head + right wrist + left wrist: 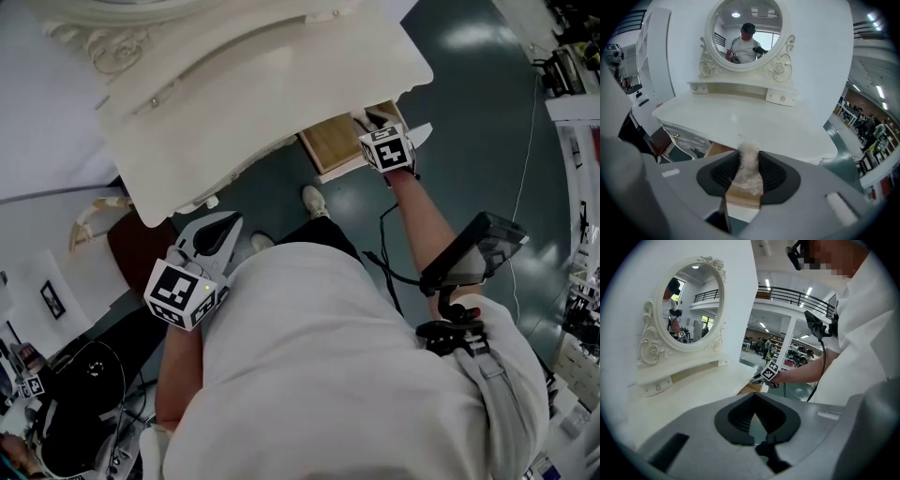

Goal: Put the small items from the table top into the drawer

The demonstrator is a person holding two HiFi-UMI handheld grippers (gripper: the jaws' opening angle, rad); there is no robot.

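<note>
Seen from above: right gripper at the open wooden drawer under the white table top; left gripper by the table's near edge

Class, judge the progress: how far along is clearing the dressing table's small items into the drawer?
Done: the drawer stands open, and the table top shows no loose items. In hand: the right gripper grips a whitish wrapped item over the drawer. To do: release it inside, perhaps shut the drawer. The left gripper is empty.

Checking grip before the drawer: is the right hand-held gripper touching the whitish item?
Touching. Right gripper view shows the right hand-held gripper closed on the whitish item from both sides.
</note>
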